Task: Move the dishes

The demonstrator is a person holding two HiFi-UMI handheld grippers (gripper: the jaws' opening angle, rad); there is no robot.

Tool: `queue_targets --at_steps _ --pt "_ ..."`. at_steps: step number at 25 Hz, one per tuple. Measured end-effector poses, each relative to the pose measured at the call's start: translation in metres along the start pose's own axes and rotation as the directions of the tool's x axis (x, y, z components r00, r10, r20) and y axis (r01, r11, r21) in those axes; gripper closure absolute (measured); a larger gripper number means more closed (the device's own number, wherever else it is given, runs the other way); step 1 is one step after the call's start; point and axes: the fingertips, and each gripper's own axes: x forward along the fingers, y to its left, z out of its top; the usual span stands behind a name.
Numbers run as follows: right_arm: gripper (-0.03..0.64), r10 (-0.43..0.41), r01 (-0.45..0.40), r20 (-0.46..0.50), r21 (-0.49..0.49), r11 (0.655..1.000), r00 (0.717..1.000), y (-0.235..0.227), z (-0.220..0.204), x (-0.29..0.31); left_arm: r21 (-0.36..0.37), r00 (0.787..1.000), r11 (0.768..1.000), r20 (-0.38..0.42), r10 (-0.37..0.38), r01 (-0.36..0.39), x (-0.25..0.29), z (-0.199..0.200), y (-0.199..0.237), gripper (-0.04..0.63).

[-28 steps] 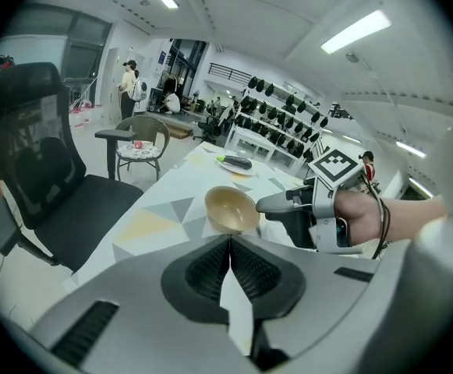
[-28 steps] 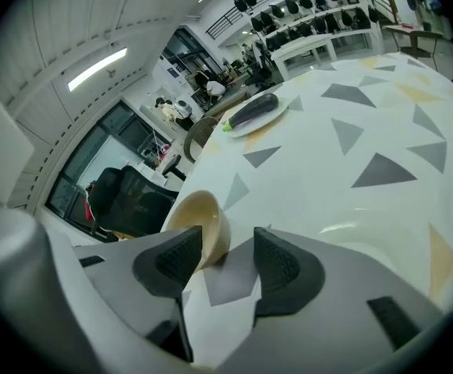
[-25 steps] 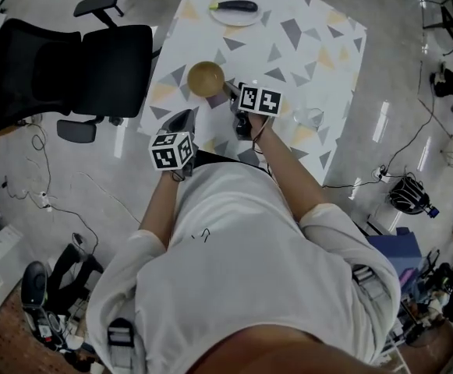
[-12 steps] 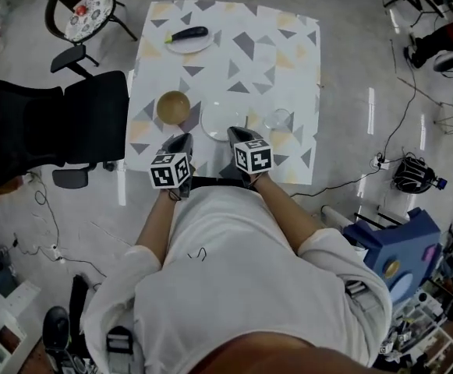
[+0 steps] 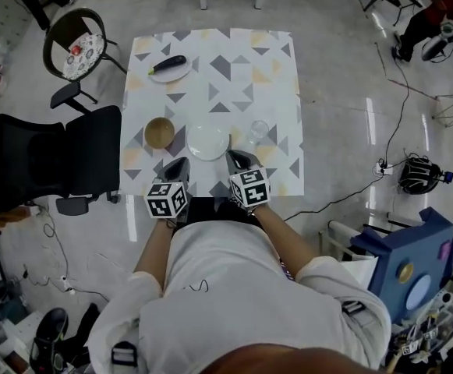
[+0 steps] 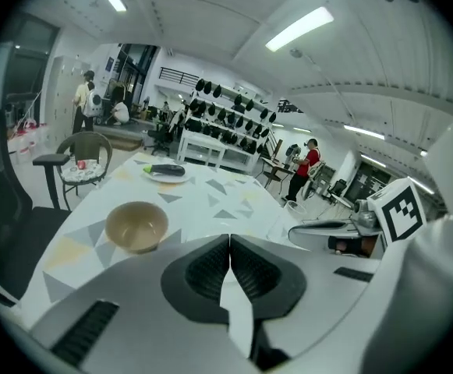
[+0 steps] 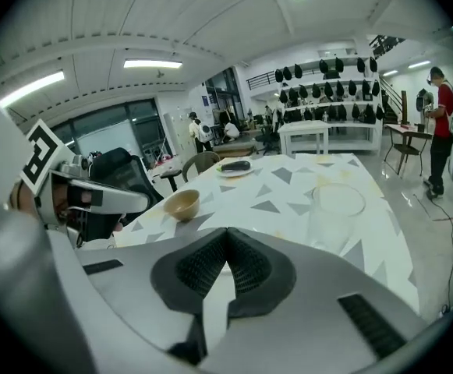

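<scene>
dishes in a row across the near half of the patterned table (image 5: 273, 68): tan bowl (image 5: 160, 132) at left, white plate (image 5: 208, 142) just beside it, clear glass (image 5: 258, 132) to the right, all upright and empty. farther back, at the left corner, second plate (image 5: 178, 74) with an eggplant (image 5: 168, 63) on it, well apart from the row. nothing in hand: left gripper (image 5: 181, 163) pressed together on nothing, right gripper (image 5: 235, 157) likewise closed tight and empty, both hovering at the near edge, short of the dishes. looks like a pause between moves, or close to the end; cannot say which dish, if any, is left to shift. against a second ago: right gripper then up beside the bowl, now drawn back toward the body; left pulled back too; white plate, not showing then, now plain between bowl and glass.
</scene>
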Motion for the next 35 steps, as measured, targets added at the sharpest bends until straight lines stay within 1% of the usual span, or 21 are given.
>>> queue_targets --at_steps 3,7,9,12,14,16,19,22,26,28,32,35 --pt "0.62 -0.029 0.03 0.05 -0.02 0.999 0.998 -0.001 0.019 -0.014 0.021 0.999 1.0 0.042 -0.004 0.003 -0.01 0.016 -0.011 0.574" --pt "0.62 -0.052 0.06 0.122 -0.06 0.996 0.991 0.009 0.051 -0.029 0.037 0.992 0.999 0.116 -0.043 0.039 -0.023 0.04 -0.025 0.574" --pt "0.62 -0.069 0.084 0.155 -0.088 0.993 0.985 0.013 0.07 -0.034 0.079 0.987 0.995 0.144 -0.066 0.055 -0.027 0.056 -0.03 0.574" --pt "0.62 -0.09 0.113 0.195 -0.11 0.988 0.977 0.024 0.095 -0.042 0.173 0.979 0.984 0.184 -0.083 0.051 -0.038 0.084 -0.03 0.574" --pt "0.62 -0.095 0.123 0.23 -0.111 0.986 0.969 0.034 0.112 -0.05 0.211 0.968 0.977 0.234 -0.094 0.044 -0.053 0.106 -0.029 0.574" --pt "0.62 -0.114 0.152 0.272 -0.123 0.981 0.956 0.037 0.13 -0.056 0.226 0.953 0.973 0.286 -0.104 0.039 -0.066 0.128 -0.028 0.574" --pt "0.62 -0.142 0.197 0.339 -0.134 0.971 0.93 0.041 0.158 -0.07 0.258 0.927 0.966 0.355 -0.121 0.027 -0.085 0.156 -0.028 0.574" --pt "0.62 -0.162 0.235 0.397 -0.144 0.961 0.904 0.049 0.179 -0.085 0.3 0.903 0.954 0.409 -0.128 -0.001 -0.105 0.176 -0.028 0.574" --pt "0.62 -0.167 0.272 0.46 -0.171 0.947 0.872 0.062 0.2 -0.104 0.301 0.874 0.953 0.466 -0.138 -0.011 -0.123 0.193 -0.025 0.574" --pt "0.62 -0.168 0.283 0.479 -0.179 0.942 0.862 0.067 0.206 -0.107 0.299 0.866 0.954 0.481 -0.138 -0.014 -0.129 0.199 -0.022 0.574" --pt "0.62 -0.155 0.265 0.479 -0.171 0.949 0.864 0.078 0.203 -0.105 0.283 0.863 0.959 0.493 -0.113 -0.036 -0.144 0.199 -0.011 0.574" --pt "0.62 -0.147 0.26 0.478 -0.179 0.949 0.866 0.082 0.204 -0.104 0.28 0.859 0.959 0.501 -0.109 -0.041 -0.147 0.2 -0.01 0.574"
